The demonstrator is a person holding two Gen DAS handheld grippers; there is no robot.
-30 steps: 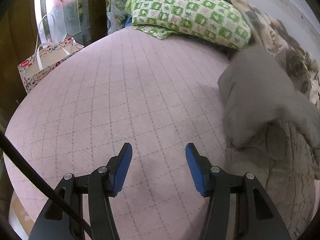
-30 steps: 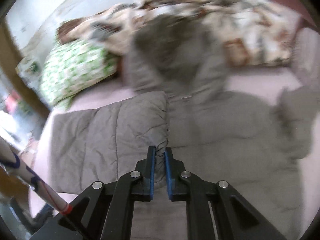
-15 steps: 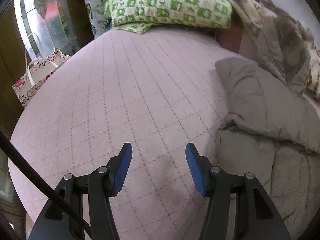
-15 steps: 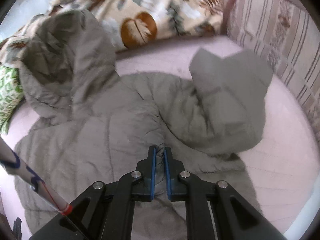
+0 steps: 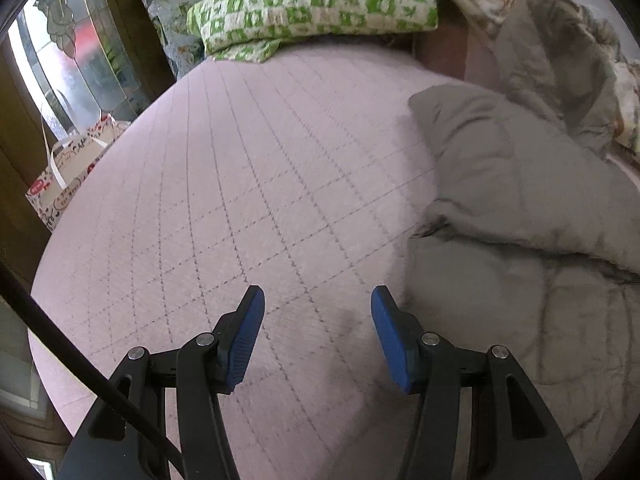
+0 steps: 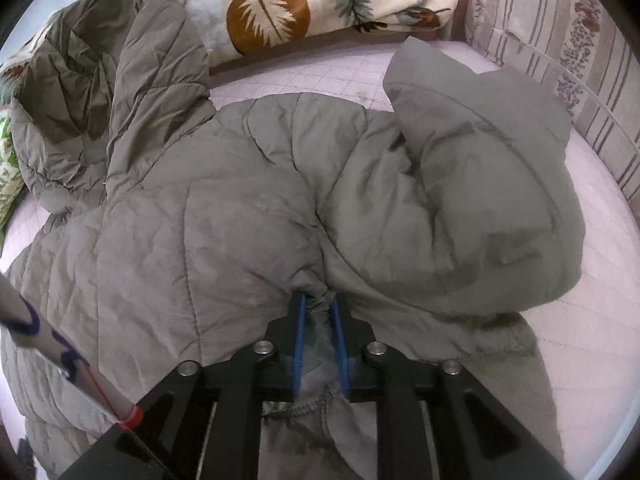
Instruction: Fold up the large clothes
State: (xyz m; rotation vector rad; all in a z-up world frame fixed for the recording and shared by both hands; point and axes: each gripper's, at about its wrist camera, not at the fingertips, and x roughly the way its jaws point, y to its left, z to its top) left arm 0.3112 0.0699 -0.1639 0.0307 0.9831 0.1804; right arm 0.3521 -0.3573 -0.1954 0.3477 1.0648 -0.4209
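A: On the left, the left gripper (image 5: pixel 317 300) is held about half open above the bare pink quilted bed (image 5: pixel 240 184), and nothing is gripped between its blue pads. The grey padded jacket (image 5: pixel 520 216) is seen just to its right, toward the right side of the bed, with the green checked pillow (image 5: pixel 316 0) at the head edge.

B: And on the right?

A: The jaws of the right gripper (image 6: pixel 320 300) are being opened, with a bunched cuff of the jacket (image 6: pixel 240 200) still lying between the pads. The jacket is spread across the middle of the bed, hood (image 6: pixel 100 80) toward the leaf-print blanket (image 6: pixel 280 4) at the far edge, one sleeve (image 6: pixel 500 200) folded in over the body.

B: What could be spoiled from here?

A: Probably the fold itself. If the gripper is lifted before the cuff is fully freed, the fabric may be dragged along and the sleeve pulled back open. The padding looks springy, so the sleeve could also be pushed up once it is let go.

B: Anything on the left side?

A: The near jacket edge could be missed, or the bed cover pinched with it.
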